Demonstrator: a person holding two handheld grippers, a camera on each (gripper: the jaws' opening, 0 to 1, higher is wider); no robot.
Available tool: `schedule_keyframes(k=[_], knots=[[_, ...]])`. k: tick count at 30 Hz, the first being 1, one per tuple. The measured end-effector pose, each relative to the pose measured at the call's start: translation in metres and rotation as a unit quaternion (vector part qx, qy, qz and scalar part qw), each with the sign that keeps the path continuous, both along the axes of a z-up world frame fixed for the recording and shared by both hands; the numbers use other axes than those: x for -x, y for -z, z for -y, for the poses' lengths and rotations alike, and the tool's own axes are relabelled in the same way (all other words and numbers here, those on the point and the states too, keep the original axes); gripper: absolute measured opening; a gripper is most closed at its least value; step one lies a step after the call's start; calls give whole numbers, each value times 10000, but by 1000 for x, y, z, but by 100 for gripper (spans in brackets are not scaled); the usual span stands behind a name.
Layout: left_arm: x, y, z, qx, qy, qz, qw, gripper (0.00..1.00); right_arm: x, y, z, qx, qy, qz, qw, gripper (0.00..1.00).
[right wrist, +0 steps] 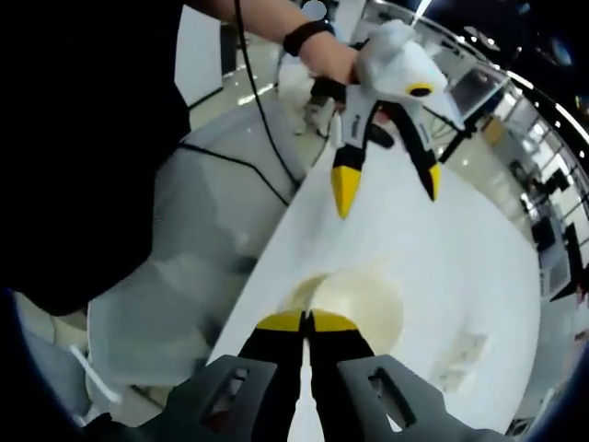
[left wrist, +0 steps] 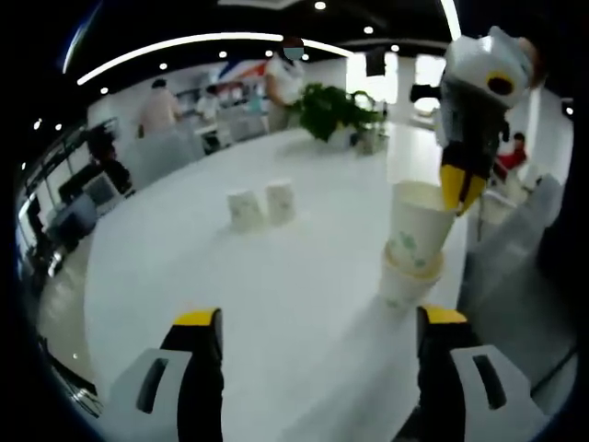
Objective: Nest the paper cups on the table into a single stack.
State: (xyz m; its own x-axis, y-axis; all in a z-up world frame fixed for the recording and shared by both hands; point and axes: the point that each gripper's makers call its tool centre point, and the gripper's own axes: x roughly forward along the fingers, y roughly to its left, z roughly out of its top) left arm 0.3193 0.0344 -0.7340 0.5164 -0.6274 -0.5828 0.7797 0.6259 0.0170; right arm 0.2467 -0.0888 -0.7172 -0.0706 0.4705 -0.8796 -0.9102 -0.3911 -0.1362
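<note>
In the left gripper view, the left claw (left wrist: 317, 341) gapes wide over the white tabletop (left wrist: 276, 285). The right claw (left wrist: 460, 191) pinches the rim of the top cup (left wrist: 416, 226), tilted mouth-up in the stack (left wrist: 407, 276). Two cups (left wrist: 260, 206) stand upright farther off, before a plant (left wrist: 336, 110).

In the right gripper view, the right claw (right wrist: 306, 322) is closed on the top cup's (right wrist: 363, 299) rim, its mouth facing the camera. The left claw (right wrist: 386, 189) hangs open beyond.

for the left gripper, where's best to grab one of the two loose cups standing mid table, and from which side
Probably by the rim, one jaw inside and one outside, coming down from above. The two loose cups stand upright, mouths up and close side by side on the table, leaving little room to pinch across the body. The right gripper holds its cup by the rim that way. The left gripper is open.
</note>
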Motion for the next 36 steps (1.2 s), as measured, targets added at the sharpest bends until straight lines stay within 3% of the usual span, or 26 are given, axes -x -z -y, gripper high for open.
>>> schedule_keyframes(k=[36], knots=[[2, 10, -9, 29, -94, -129, 9999, 84, 5, 33, -5, 326, -165, -202, 9991, 0]])
